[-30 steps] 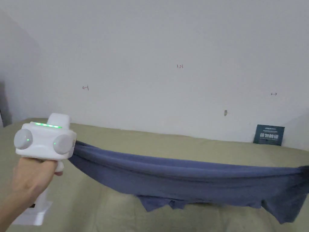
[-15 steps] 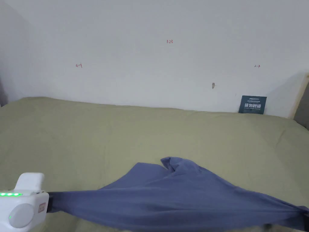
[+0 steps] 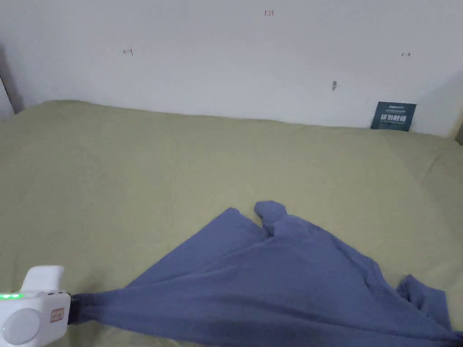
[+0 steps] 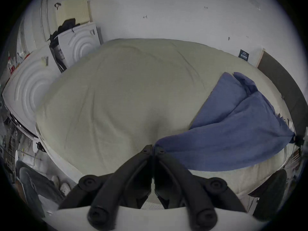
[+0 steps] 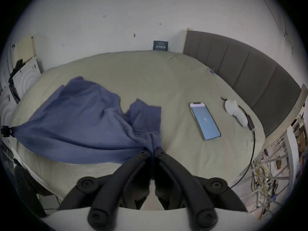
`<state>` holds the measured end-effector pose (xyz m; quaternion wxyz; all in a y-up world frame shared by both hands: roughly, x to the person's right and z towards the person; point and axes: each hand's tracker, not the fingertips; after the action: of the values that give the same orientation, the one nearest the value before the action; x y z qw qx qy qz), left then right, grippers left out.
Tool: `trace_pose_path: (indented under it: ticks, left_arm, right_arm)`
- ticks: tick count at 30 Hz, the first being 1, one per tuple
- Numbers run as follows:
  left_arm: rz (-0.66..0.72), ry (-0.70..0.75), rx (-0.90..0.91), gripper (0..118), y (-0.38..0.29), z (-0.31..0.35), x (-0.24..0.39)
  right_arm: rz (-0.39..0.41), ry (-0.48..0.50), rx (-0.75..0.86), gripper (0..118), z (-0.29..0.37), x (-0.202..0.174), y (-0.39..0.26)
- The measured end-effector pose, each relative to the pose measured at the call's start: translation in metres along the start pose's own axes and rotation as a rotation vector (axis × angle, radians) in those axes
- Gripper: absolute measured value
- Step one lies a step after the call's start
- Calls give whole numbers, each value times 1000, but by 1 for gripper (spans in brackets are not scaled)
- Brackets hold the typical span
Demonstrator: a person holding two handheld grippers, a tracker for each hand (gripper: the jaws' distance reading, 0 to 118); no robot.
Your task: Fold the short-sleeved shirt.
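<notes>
Shirt stretched over the bed
Left tongs [image 4: 152, 149] and right tongs [image 5: 151, 150] each clamp the blue shirt [image 3: 280, 289] above the bed [image 3: 135, 180].

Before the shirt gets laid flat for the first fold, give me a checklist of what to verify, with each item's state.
1. Left tongs clamped on the shirt: ok, jaws closed on cloth.
2. Right tongs clamped on the shirt: ok.
3. Near edge stretched between both tongs: ok.
4. Shirt spread flat on the bed: not ok, the far end is bunched and one sleeve is rumpled.
5. Phone clear of the cloth: ok, it lies apart.
6. Which side faces up: cannot tell.
</notes>
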<state>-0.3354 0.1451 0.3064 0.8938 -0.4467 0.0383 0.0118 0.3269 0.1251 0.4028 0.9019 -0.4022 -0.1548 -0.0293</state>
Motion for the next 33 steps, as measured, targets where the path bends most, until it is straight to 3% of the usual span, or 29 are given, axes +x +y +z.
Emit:
trace_pose_path:
  ticks: [4, 5, 6, 7, 8, 9, 10, 13, 14, 15, 16, 17, 20, 24, 26, 27, 28, 30, 31, 33]
  left_arm:
    - [64, -56, -24, 2, -9, -5, -6]
    - [71, -59, -25, 4, -11, -6, -8]
    - [83, -83, -25, 11, -13, -6, -11]
    - [91, -92, -25, 30, -14, -6, -14]
    - [110, -81, -29, 78, -17, -6, -15]
    - [117, -79, -30, 106, -19, -6, -16]
    - [122, -80, -18, 114, -20, -4, -17]
    - [141, -82, -5, 111, -22, 10, -19]
    - [148, -89, 1, 106, -23, 14, -21]
    - [147, -88, 10, 88, -23, 21, -21]
    - [141, -88, 27, 53, -24, 25, -23]
    - [125, -77, 46, 0, -25, 29, -24]
    - [109, -69, 59, 0, -29, 39, -28]
    - [87, -94, 46, 0, -29, 39, -32]
    - [81, -124, 34, 0, -27, 35, -34]
    - [86, -142, 21, 1, -26, 33, -34]
    - [85, -156, 13, 13, -23, 29, -33]
    - [64, -163, -19, 97, -20, 17, -29]
    - [51, -149, -12, 116, -19, 13, -27]
    - [17, -117, -15, 115, -12, 1, -24]
  right_arm:
    - [-28, 4, -22, 7, -7, 3, -11]
    - [-30, -1, -33, 22, -8, 2, -12]
    - [-33, -3, -37, 45, -7, 3, -13]
    - [-44, 6, -44, 76, -7, 3, -15]
    - [-63, 18, -62, 115, -7, 2, -16]
    - [-95, 20, -25, 116, 2, 2, -19]
    - [-83, 36, -21, 110, 10, 0, -20]
    - [-61, 52, -9, 104, 35, -15, -27]
    - [-48, 73, 3, 85, 42, -26, -21]
    - [-24, 79, 25, 56, 49, -44, -12]
    - [-2, 91, 50, 19, 57, -55, -13]
    - [12, 92, 66, 0, 65, -68, -15]
    - [37, 211, 86, 0, 63, -88, -25]
    - [143, 256, 120, 0, 76, -139, -38]
    - [153, 287, 119, 0, 82, -160, -47]
    - [165, 313, 114, 0, 86, -172, -51]
    - [174, 313, 108, 0, 86, -181, -55]
    - [191, 328, 102, 0, 84, -195, -64]
    - [191, 338, 89, 0, 82, -198, -65]
    - [176, 362, 60, 0, 79, -206, -71]
